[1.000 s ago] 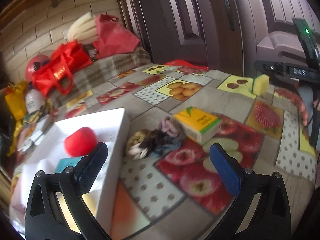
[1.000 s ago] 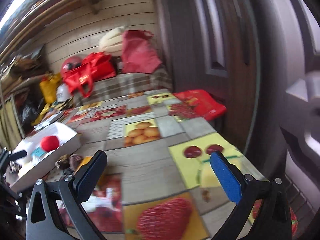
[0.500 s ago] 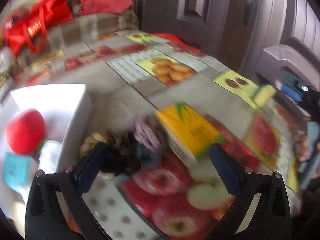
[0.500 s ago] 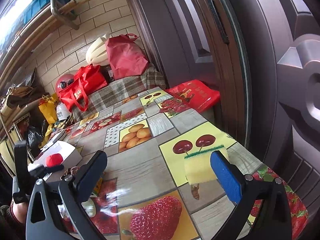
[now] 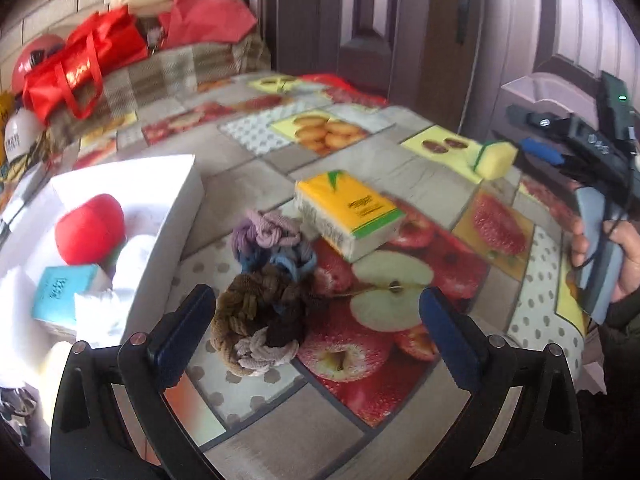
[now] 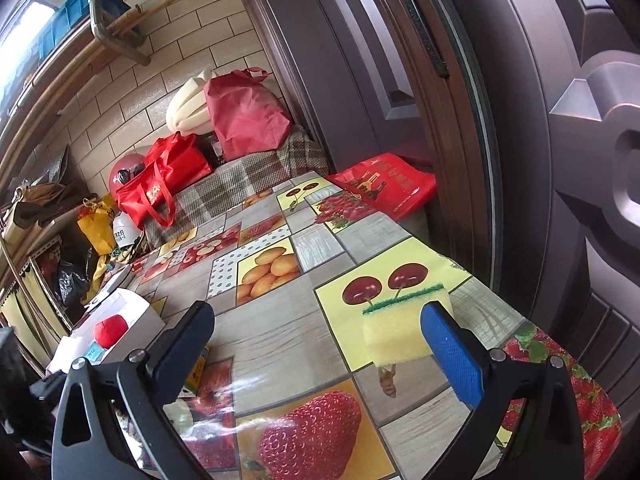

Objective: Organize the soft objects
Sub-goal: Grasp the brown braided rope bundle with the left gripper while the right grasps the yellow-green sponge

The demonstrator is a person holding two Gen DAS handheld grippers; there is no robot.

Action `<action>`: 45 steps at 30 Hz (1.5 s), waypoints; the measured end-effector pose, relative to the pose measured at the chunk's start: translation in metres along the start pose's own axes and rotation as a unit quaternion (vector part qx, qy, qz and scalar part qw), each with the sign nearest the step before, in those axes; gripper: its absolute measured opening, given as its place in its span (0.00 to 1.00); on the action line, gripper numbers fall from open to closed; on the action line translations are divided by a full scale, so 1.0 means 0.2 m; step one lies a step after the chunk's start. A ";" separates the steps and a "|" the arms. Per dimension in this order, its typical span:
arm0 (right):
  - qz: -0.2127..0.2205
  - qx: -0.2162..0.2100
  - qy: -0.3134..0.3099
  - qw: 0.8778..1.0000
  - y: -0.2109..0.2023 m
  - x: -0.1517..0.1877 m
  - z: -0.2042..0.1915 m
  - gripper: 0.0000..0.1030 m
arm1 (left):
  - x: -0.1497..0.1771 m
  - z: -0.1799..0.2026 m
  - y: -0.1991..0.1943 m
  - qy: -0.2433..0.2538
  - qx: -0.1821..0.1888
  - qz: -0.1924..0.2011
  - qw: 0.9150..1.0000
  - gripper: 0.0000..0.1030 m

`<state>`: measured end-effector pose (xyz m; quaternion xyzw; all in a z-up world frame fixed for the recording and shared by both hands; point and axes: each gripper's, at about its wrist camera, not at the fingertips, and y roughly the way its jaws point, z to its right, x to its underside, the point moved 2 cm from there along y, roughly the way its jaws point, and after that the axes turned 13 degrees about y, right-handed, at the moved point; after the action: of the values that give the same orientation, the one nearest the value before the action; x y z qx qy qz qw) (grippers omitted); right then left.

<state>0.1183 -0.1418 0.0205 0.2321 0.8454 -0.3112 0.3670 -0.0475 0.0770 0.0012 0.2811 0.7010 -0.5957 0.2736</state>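
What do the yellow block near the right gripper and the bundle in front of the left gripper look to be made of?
The yellow block looks like a foam sponge: porous matte yellow body topped by a rough green scouring layer. The bundle looks like braided yarn or fabric hair ties in brown, purple, blue and cream: soft, matte, plaited strands. The exact fibre cannot be told.

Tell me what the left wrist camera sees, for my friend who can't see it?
The open left gripper points at a pile of hair scrunchies on a fruit-print tablecloth. A white box holding a red ball sits left; a yellow tissue pack lies behind.
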 end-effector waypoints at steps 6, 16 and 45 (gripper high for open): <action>-0.004 0.003 0.007 1.000 0.01 0.00 0.02 1.00 | 0.01 -0.04 0.07 -0.016 -0.017 -0.032 0.999 0.88; -0.004 0.007 0.014 1.000 0.01 -0.01 0.03 1.00 | 0.05 -0.02 0.04 -0.012 -0.009 -0.033 0.999 0.59; -0.081 0.152 -0.075 0.982 0.19 -0.06 0.12 1.00 | 0.06 -0.04 -0.18 -0.022 0.007 0.077 0.997 0.22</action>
<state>0.1606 -0.1343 0.0020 0.1917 0.7743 -0.4812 0.3635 -0.0817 0.0799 0.0191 0.3226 0.6670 -0.5839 0.3318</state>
